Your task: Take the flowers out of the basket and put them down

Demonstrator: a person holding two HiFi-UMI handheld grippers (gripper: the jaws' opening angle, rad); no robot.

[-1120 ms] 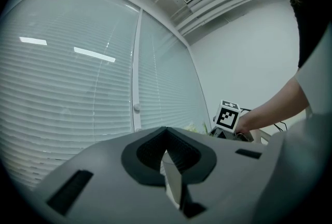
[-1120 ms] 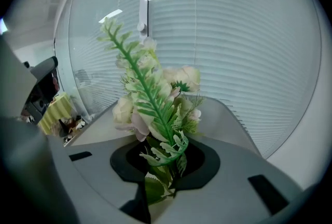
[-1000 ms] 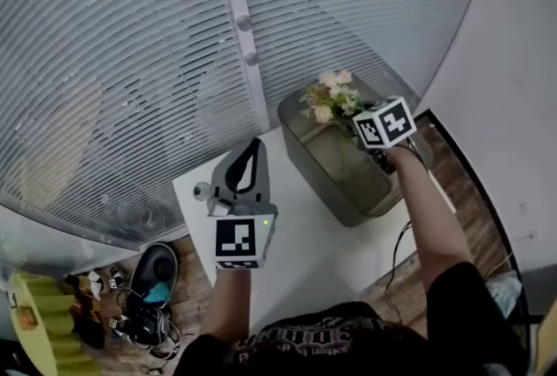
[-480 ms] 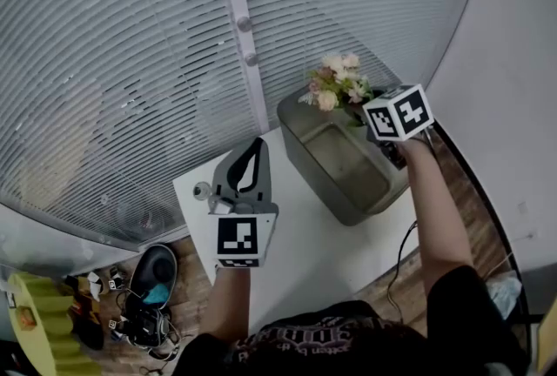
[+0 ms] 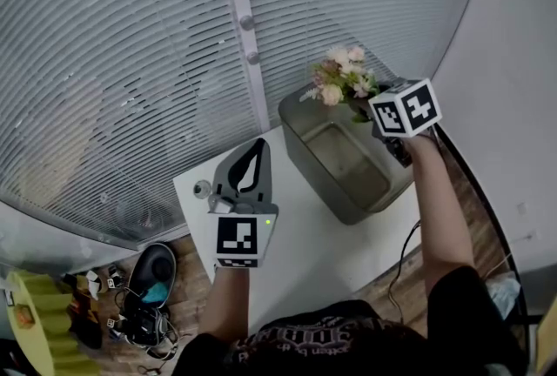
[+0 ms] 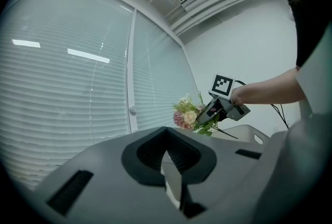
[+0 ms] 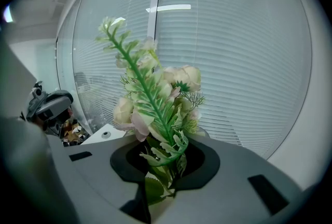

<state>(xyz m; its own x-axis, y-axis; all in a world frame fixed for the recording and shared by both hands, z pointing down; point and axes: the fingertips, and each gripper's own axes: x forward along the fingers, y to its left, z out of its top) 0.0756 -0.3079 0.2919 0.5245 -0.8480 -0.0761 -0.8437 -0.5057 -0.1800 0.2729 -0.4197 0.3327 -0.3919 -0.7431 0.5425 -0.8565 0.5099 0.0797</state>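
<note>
The right hand-held gripper (image 7: 158,192) has its jaws clamped narrowly on the green stems of the flowers (image 7: 155,98), with the pale blooms and a fern sprig standing up beyond the pads. In the head view the bunch is in the air above the far right corner of the basket (image 5: 306,164), clear of its rim. The grey basket sits on the white desk (image 5: 305,244), up against the blinds (image 5: 130,61). The left hand-held gripper (image 6: 167,163) is level over the desk's near left part, well apart from the basket, with its jaw tips together and nothing between them.
</note>
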